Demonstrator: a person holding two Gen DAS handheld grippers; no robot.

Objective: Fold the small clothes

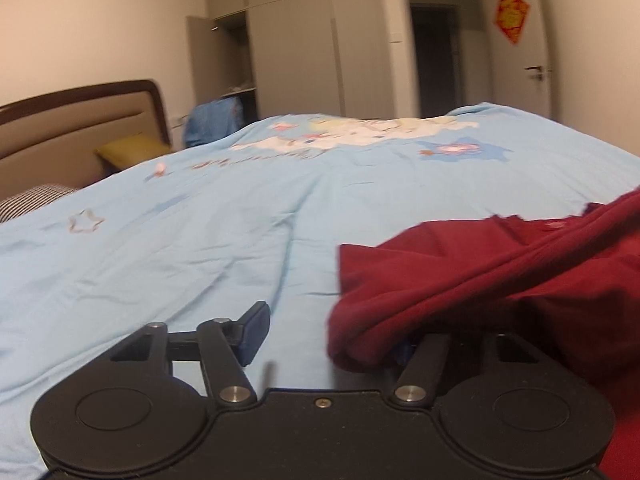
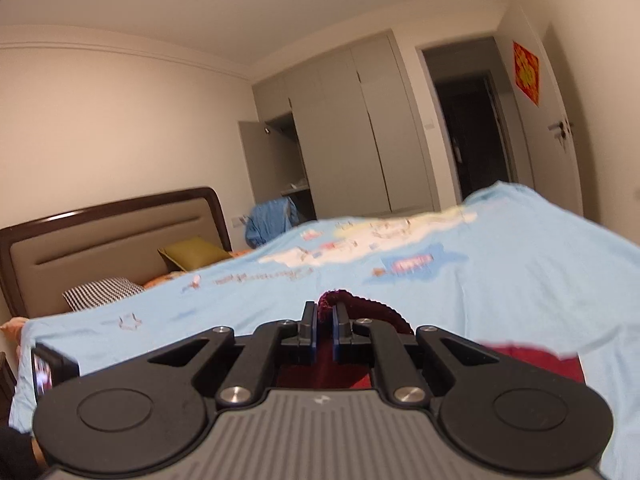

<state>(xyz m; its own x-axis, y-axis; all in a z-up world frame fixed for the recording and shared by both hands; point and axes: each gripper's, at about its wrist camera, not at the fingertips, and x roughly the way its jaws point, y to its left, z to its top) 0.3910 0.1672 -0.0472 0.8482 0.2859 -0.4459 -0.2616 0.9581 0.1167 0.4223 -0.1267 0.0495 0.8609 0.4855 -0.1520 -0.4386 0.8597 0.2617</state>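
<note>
Black gripper housings filled the bottom of both views. On the left gripper (image 1: 332, 336) the fingers were spread wide: the left finger (image 1: 254, 330) stood bare above the quilt, while the right finger was covered by a fold of the dark red garment (image 1: 480, 280), so whether any cloth was actually gripped could not be told. That garment was seen bunched on the right side of the light blue quilt (image 1: 200, 248), draped over the gripper's right side and running off the right edge of the view.

On the right gripper (image 2: 325, 328) the fingers were drawn narrow, and a ridge of the red garment (image 2: 360, 308) was pinched between them, its edge raised above the fingertips; more of the cloth lay below and to the right of the housing.

Farther back, from left to right, a padded headboard (image 2: 100, 240), a checked pillow (image 2: 102, 292), an olive cushion (image 2: 192, 254), a blue cloth (image 2: 268, 224) beside an open grey wardrobe (image 2: 340, 128), a dark doorway (image 2: 472, 128) and a red wall hanging (image 2: 526, 72) were seen. Both views were slightly blurred.
</note>
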